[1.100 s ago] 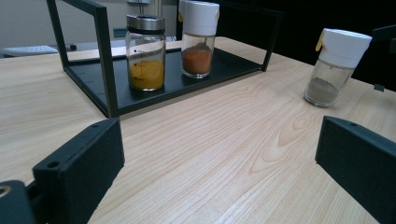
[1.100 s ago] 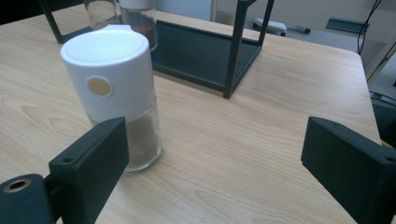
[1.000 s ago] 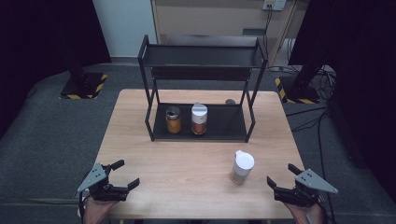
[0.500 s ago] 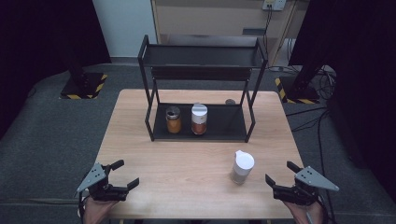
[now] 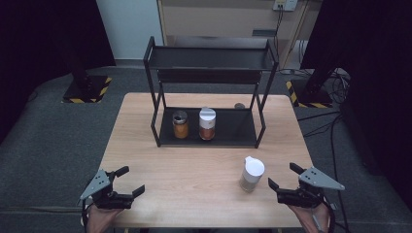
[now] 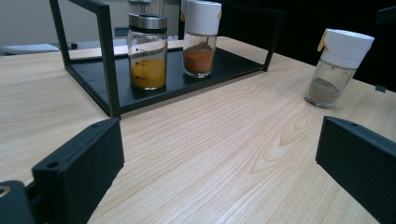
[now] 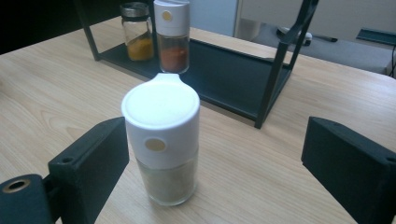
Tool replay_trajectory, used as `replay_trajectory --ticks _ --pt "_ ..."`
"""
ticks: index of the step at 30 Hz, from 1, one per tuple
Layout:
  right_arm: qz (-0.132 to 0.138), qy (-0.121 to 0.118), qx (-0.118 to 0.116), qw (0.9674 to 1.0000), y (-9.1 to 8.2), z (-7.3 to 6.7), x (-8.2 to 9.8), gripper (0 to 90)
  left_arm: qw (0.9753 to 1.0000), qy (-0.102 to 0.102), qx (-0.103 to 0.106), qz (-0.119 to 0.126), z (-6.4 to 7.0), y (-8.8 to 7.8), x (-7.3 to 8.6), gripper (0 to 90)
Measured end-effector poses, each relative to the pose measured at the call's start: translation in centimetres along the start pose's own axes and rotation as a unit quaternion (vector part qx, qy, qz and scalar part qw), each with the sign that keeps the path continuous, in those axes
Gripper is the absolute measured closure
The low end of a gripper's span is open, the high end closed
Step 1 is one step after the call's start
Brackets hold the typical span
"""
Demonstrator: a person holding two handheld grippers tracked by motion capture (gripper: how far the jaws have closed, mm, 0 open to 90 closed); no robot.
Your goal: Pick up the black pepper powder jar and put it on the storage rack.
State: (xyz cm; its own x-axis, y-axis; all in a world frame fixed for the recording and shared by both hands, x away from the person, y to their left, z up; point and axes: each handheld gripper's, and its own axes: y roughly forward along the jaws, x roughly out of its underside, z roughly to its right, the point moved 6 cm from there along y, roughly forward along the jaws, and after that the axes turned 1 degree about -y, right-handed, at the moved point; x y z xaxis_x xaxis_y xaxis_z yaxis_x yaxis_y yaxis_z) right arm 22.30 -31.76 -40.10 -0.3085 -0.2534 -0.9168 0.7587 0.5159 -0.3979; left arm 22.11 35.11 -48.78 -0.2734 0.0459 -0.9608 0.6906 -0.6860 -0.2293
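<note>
White-capped glass spice jar [image 5: 253, 174], lower right of frame: light, rigid, smooth, breakable; best gripped mid-body. Right tongs [image 5: 283, 180] and left tongs [image 5: 129, 180] are spread, empty.

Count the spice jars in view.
3: a yellow-spice jar and a red-spice jar on the rack's bottom shelf, one white-capped jar on the table.

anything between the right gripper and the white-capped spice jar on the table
Nothing: bare wood in the high view separates the right gripper from the white-capped spice jar.
</note>
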Motion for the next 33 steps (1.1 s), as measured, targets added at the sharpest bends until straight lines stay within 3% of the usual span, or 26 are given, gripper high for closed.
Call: replay_trajectory --ticks 18,33 --pt "-0.014 -0.016 -0.034 0.9992 2.8 -0.9 -1.4 8.0 1.0000 0.000 0.002 0.000 0.0 0.0 0.0 0.4" --pt "-0.034 -0.006 -0.056 0.9978 5.6 -1.4 -1.2 8.7 1.0000 0.000 0.003 0.001 0.0 0.0 0.0 0.4"
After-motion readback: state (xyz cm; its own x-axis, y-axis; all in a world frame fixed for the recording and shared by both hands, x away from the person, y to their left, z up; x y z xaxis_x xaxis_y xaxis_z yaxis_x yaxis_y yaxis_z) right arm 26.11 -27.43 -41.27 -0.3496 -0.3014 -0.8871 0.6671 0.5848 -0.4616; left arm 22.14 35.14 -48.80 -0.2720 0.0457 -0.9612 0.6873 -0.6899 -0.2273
